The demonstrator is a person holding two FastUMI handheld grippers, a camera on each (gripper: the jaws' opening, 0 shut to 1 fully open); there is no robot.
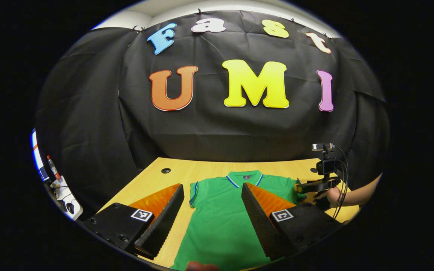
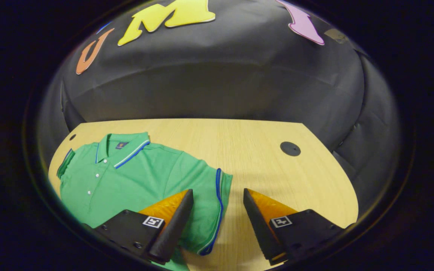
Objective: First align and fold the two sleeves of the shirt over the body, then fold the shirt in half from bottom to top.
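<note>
We saw green shirt lying flat on tabletop, sleeves not folded yet. Our left gripper and right gripper both had jaws wide apart, holding nothing. Right sleeve sat between right jaws. Sloppy pinch could bunch cloth, make crooked fold.
</note>
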